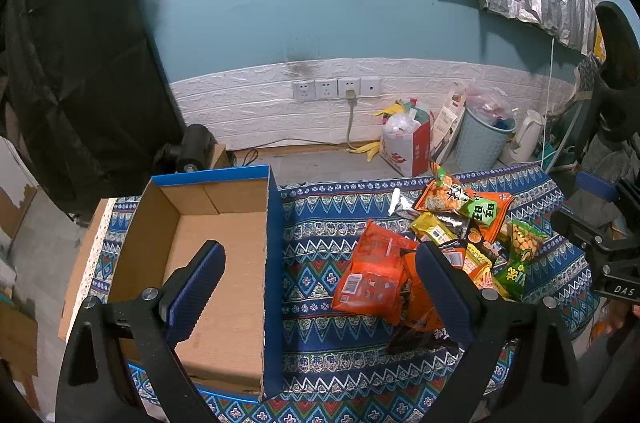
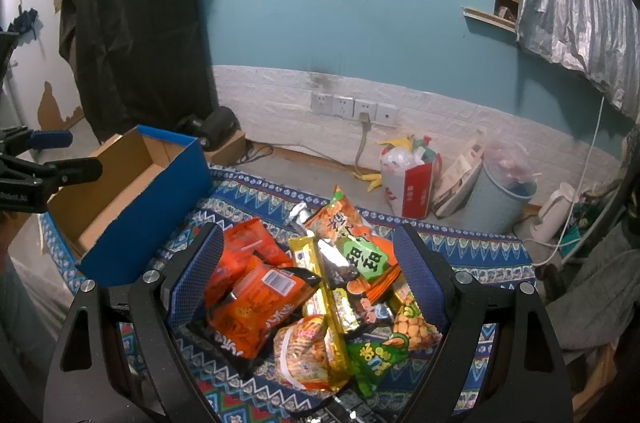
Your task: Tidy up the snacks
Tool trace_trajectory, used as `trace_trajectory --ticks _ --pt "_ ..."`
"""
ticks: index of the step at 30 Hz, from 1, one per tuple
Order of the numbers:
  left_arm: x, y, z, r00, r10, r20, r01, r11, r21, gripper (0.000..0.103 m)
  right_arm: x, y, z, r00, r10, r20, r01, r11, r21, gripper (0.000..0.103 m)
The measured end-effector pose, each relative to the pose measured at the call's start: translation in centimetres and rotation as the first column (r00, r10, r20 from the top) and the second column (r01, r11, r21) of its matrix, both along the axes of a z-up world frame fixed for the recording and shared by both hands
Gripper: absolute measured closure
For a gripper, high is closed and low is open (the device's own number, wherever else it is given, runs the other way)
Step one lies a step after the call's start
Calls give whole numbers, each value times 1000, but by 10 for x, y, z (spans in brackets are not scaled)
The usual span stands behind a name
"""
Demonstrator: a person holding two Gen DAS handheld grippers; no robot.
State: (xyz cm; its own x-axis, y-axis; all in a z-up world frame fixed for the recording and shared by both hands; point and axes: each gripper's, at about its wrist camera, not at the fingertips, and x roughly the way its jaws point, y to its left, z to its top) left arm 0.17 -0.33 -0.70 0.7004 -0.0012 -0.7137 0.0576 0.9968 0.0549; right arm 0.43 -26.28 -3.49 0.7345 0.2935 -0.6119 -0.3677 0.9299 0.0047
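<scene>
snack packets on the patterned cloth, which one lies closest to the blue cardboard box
The flat orange packet with a white barcode label. It sits at the pile's box-side edge, with only bare cloth between it and the blue cardboard box.

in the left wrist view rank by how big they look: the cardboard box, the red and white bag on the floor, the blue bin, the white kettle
1. cardboard box, by far, though it is also nearest
2. and 3. red and white bag and blue bin look alike, unranked
4. white kettle
</scene>
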Motion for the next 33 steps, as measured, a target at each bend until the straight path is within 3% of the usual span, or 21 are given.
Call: trace_trajectory --ticks 33 --pt "0 0 -6 1000 -1 -5 1 1000 4 6 0 4 -1 1000 3 -6 -4 1000 -7 18"
